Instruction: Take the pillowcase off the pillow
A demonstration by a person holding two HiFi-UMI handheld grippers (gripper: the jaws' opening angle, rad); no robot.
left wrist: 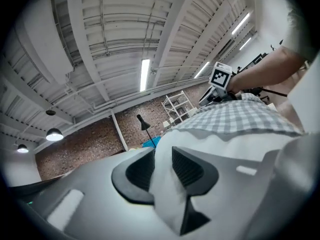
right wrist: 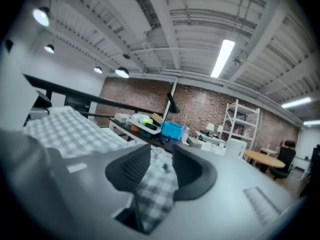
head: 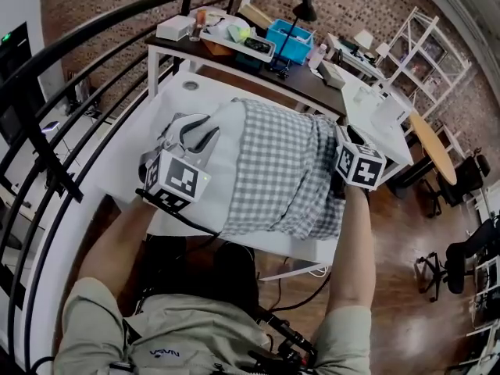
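A white pillow [head: 225,151] lies across the white table [head: 125,162], its right part still inside the grey-checked pillowcase [head: 293,170]. My left gripper [head: 195,133] is at the pillow's bare left end. In the left gripper view [left wrist: 163,166] white pillow cloth [left wrist: 165,184] fills the gap between its pads and looks pinched. At the pillowcase's right edge sits my right gripper [head: 341,143], its tips hidden behind its marker cube [head: 360,166]. The right gripper view [right wrist: 161,165] shows a crumpled fold of checked fabric [right wrist: 157,186] hanging loose between jaws that stand apart.
Behind the table stands a dark desk [head: 312,83] with a blue bin [head: 289,39], a tray of small items [head: 234,36] and a black lamp [head: 303,8]. A black railing [head: 47,162] curves along the left. A round wooden table [head: 431,143] and white shelving [head: 426,49] are at the right.
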